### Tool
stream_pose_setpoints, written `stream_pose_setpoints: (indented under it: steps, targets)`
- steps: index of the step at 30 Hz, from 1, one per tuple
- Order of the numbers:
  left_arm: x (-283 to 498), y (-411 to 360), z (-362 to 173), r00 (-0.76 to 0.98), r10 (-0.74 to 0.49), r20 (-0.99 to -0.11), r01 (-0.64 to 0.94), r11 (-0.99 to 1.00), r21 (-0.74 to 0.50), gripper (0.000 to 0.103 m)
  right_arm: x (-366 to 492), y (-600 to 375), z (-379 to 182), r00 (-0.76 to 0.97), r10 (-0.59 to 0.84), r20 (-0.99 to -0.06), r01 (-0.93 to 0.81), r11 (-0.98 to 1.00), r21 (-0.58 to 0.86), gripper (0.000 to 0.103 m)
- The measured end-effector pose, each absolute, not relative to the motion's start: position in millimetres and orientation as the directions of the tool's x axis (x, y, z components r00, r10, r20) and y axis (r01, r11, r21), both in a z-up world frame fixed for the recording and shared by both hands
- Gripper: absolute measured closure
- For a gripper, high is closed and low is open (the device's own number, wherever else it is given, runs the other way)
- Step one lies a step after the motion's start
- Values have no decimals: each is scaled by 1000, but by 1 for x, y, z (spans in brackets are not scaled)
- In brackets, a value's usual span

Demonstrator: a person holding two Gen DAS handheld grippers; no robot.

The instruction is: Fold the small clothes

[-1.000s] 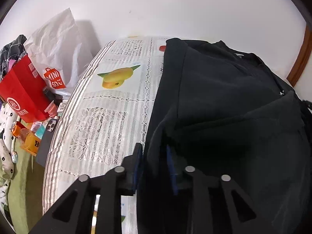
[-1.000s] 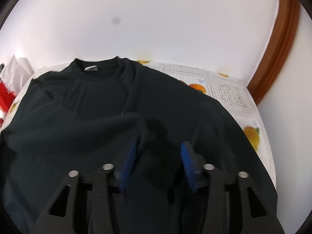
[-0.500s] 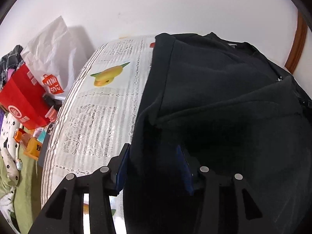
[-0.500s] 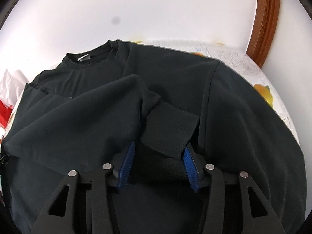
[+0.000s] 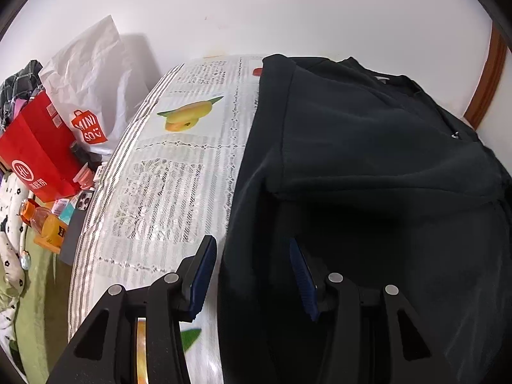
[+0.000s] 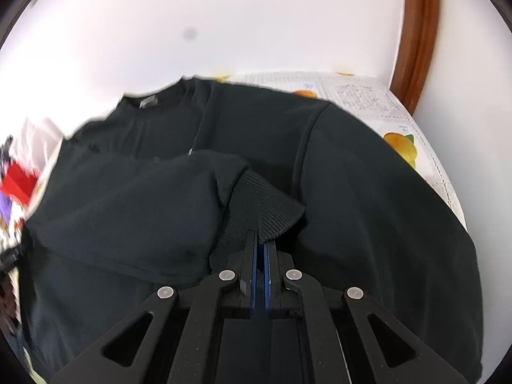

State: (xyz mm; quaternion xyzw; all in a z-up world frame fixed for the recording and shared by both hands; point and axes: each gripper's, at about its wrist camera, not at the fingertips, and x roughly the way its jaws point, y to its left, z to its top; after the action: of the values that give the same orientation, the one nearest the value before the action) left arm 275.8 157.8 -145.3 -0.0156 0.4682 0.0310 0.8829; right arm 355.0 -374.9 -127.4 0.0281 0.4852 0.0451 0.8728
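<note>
A black long-sleeved sweater lies spread on a table with a white lace cloth. Its left sleeve is folded across the chest. My left gripper is open, its blue pads on either side of the sweater's left side edge. In the right wrist view the sweater fills the table. My right gripper is shut on the ribbed cuff of the folded sleeve, near the middle of the sweater. The collar lies at the far side by the wall.
Left of the table stand a white Miniso bag, a red paper bag, an orange drink bottle and a phone. A white wall is behind the table. A brown wooden frame runs up at the right.
My right gripper has closed on the sleeve cuff; it was open around it before. My left gripper has opened wider at the sweater's left edge.
</note>
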Motion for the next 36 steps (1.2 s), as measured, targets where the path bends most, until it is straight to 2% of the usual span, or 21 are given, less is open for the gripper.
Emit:
stream_pose_setpoints:
  steps: [1, 10, 14, 17, 22, 24, 25, 30, 36]
  targets:
    - [274, 157, -143, 564, 35, -825, -64, 998, -2, 58, 351, -375, -126, 535, 92, -840, -49, 996, 78, 100]
    - [267, 143, -120, 613, 31, -789, -12, 999, 30, 50, 352, -396, -98, 536, 226, -813, -48, 970, 238, 99]
    - [269, 139, -121, 608, 35, -793, -12, 999, 35, 50, 363, -391, -103, 515, 99, -852, 3, 993, 117, 94]
    - [269, 138, -119, 617, 25, -786, -7, 1000, 27, 50, 355, -380, -93, 571, 60, -819, -16, 998, 62, 94]
    - [279, 131, -111, 633, 30, -774, 2, 999, 41, 50, 345, -339, -88, 667, 9, -745, -94, 993, -72, 83]
    - [287, 129, -113, 635, 41, -772, -6, 999, 49, 49, 349, -332, -97, 677, 23, -735, -109, 992, -70, 70]
    - [292, 129, -115, 631, 53, -774, -16, 998, 55, 49, 353, -329, -106, 665, 31, -746, -119, 991, -64, 67]
    - [312, 131, -133, 597, 68, -799, -43, 998, 53, 49, 372, -327, -159, 559, -73, -826, -94, 984, -151, 67]
    - [319, 133, -151, 549, 60, -834, -41, 998, 45, 49, 357, -335, -156, 543, -20, -840, -93, 992, -84, 63]
